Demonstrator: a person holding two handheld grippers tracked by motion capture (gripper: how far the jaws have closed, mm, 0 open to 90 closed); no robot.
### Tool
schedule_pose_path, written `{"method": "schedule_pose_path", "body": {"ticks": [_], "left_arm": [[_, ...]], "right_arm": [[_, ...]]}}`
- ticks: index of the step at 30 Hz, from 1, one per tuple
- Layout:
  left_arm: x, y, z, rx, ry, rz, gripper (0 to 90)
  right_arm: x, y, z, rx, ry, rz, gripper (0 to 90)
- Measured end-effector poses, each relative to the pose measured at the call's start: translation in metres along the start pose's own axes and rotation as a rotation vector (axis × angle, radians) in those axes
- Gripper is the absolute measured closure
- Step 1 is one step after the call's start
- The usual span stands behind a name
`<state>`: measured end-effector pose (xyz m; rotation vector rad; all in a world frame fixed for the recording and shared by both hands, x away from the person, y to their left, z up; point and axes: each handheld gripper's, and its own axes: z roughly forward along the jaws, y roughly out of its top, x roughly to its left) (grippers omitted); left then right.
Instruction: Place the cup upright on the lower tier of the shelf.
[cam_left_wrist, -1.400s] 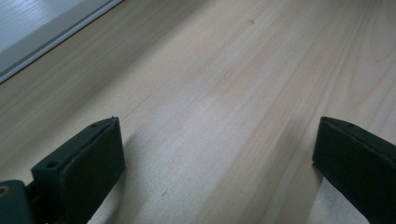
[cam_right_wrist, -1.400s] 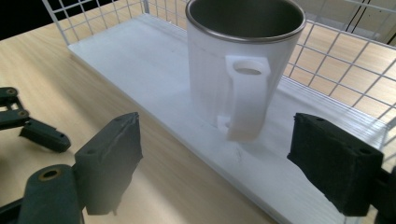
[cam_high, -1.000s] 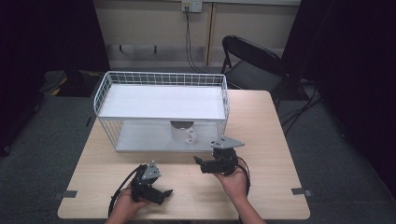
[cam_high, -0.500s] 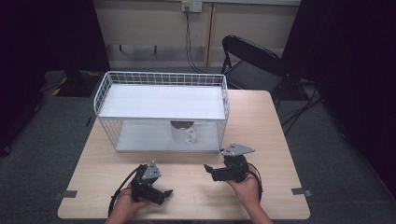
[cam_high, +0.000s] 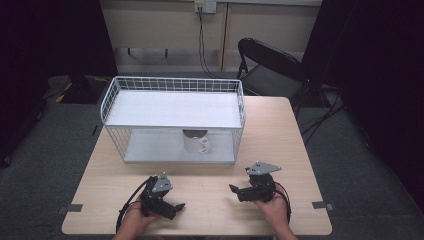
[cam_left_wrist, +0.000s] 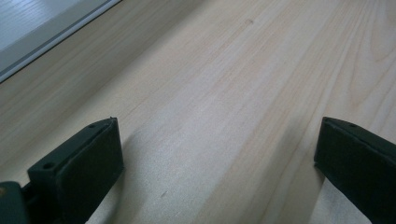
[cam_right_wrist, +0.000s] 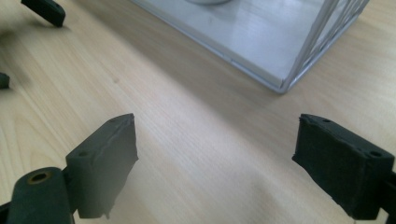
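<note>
While both grippers idle near the front edge, this is how the table lies:

Table: a pale wooden tabletop (cam_high: 280, 130), bare at the front where the person's hands rest.

Rack: a white wire basket-shelf (cam_high: 172, 107) with a flat white upper deck and a lower tray, standing toward the far side of the table, well apart from both hands.

Mug: a small white ceramic mug (cam_high: 196, 142) standing upright on the rack's lower tray, under the upper deck and close to the open front, a little right of the middle; its dark mouth faces up.

Handling: I'd judge the mug stiff, glazed and slippery, light enough for one gripper but breakable if it knocks the wire. The rim wall looks the soundest hold, one jaw inside and one outside. The handle side I cannot make out clearly.

Right gripper (cam_high: 239, 192): low over the table at the front right, jaws spread wide and holding nothing; its own view looks toward the rack's front corner.

Left gripper (cam_high: 176, 207): at the front left, just above the wood, jaws likewise parted and empty.

Caution: the upper deck leaves little headroom, so a level approach from the front seems wisest.
</note>
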<state>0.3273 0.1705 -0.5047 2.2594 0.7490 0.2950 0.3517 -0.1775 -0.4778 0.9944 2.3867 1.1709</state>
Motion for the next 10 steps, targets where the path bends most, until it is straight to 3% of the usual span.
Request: {"method": "schedule_pose_path", "body": {"ticks": [10], "left_arm": [[0.0002, 0.0000, -0.0001, 0.003, 0.000, 0.003, 0.4]], "right_arm": [[-0.0068, -0.0107, 0.0066, 0.030, 0.005, 0.022, 12.4]]}}
